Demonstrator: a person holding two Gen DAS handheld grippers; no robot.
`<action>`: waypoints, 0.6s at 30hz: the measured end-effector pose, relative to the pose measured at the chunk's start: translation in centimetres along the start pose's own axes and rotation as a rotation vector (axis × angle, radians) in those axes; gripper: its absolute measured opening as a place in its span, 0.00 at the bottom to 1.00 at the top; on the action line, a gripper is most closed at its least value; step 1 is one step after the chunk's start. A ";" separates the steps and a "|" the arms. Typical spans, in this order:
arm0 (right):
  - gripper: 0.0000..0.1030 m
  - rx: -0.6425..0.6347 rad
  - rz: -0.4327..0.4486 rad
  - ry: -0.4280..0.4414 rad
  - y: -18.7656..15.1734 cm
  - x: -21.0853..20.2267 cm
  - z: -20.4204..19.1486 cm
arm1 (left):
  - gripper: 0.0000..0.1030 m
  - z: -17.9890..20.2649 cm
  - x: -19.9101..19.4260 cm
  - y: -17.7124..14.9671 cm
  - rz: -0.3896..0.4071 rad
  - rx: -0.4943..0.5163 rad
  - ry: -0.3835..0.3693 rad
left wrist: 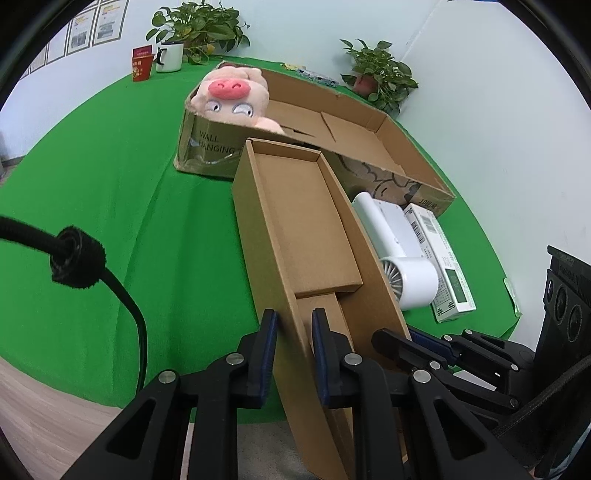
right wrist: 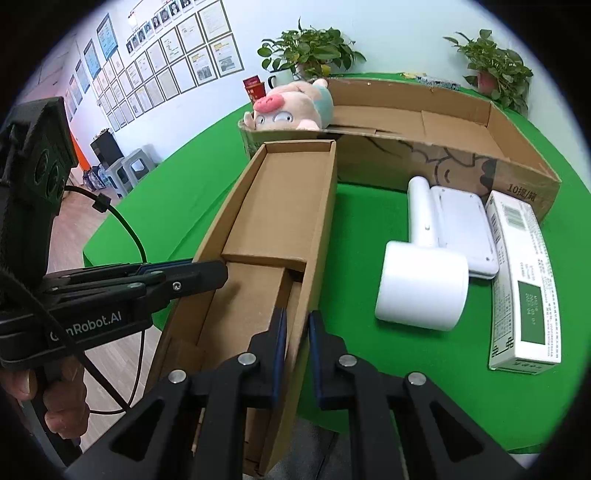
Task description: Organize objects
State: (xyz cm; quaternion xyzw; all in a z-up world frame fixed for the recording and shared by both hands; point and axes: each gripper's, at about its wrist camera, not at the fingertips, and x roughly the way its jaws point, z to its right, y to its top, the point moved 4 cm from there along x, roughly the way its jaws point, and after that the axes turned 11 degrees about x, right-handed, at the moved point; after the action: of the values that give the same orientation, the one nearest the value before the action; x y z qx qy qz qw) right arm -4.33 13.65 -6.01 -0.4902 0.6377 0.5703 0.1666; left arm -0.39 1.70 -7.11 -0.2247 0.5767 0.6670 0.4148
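Jaws of both the left gripper [left wrist: 294,325] and right gripper [right wrist: 296,328] are clamped on opposite side walls of the long open carton [left wrist: 295,221], lower centre of each view. Green cloth table [left wrist: 129,184] fills the mid-frame below a white wall with framed papers [right wrist: 166,62] upper left and potted plants [right wrist: 310,51] along the top. Beyond the carton's far end sits the large box [right wrist: 461,122] holding a plush pig [right wrist: 291,107]; right of it lie a white hair dryer [right wrist: 421,288] and a slim white package [right wrist: 524,284].

- Two potted plants [left wrist: 199,26] [left wrist: 380,74] stand at my table's far edge.
- A white mug [left wrist: 169,56] sits beside a red carton [left wrist: 142,62].
- Framed papers [right wrist: 177,48] cover the wall.
- Grey stools [right wrist: 129,168] stand on the floor.
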 end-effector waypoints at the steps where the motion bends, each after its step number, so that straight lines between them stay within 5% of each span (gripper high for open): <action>1: 0.11 0.002 0.012 0.000 0.2 -0.2 0.0 | 0.16 0.1 -0.2 0.2 0.006 0.005 0.001; 18: 0.10 -0.001 0.099 0.003 2.9 -2.5 0.1 | 0.15 1.7 -3.2 4.6 0.085 0.067 0.016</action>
State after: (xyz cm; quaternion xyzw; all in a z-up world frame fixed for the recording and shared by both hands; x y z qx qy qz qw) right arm -5.56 14.42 -2.45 -0.4591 0.6610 0.5775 0.1369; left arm -2.04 2.38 -1.53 -0.1912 0.6110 0.6626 0.3888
